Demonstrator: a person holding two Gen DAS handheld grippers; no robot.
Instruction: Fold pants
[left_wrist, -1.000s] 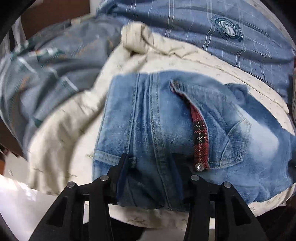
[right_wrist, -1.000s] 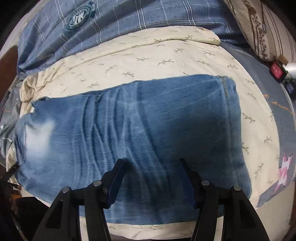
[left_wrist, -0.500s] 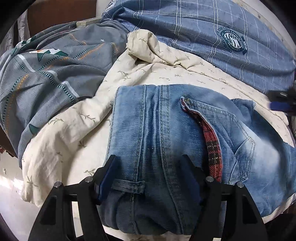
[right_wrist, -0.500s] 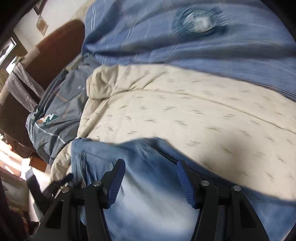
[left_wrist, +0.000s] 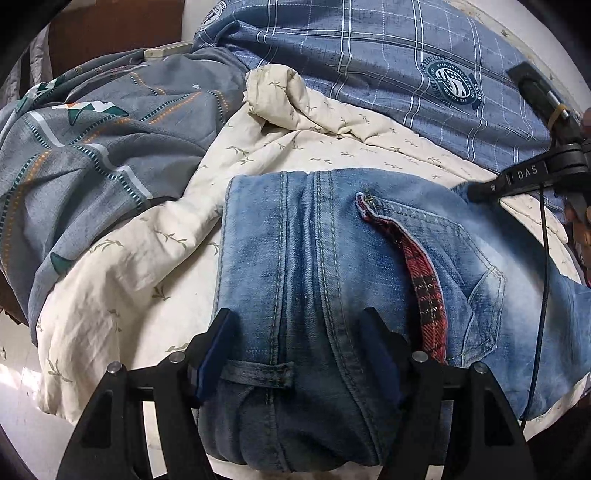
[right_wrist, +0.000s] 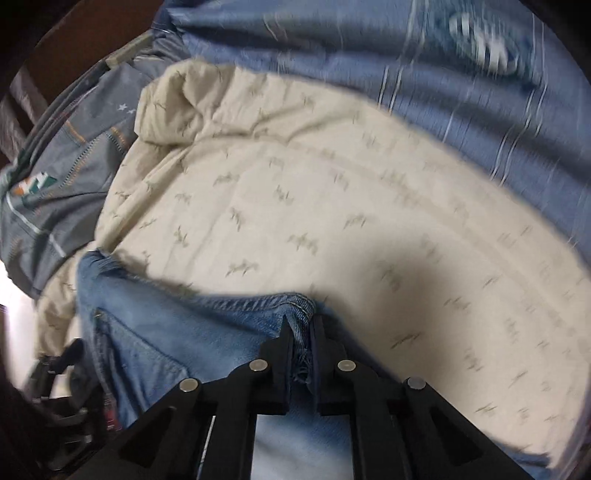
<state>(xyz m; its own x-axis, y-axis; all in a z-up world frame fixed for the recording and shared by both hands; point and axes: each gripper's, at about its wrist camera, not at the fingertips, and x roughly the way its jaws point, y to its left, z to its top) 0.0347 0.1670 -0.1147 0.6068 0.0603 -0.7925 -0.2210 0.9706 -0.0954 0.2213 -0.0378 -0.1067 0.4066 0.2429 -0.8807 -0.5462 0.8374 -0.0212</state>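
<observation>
Denim pants (left_wrist: 332, 266) straddled by wide left tongs (left_wrist: 299, 354), hem pinched in right tongs (right_wrist: 301, 325).

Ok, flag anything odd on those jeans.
On the jeans, the back pocket flap is turned out, baring its red plaid lining. The hem pinched in the right gripper looks frayed.

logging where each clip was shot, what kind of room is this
Most likely a bedroom, with the work done on a bed. The jeans lie on a cream quilt with a leaf print, and a blue checked cover and a grey patterned one are bunched around it.
</observation>
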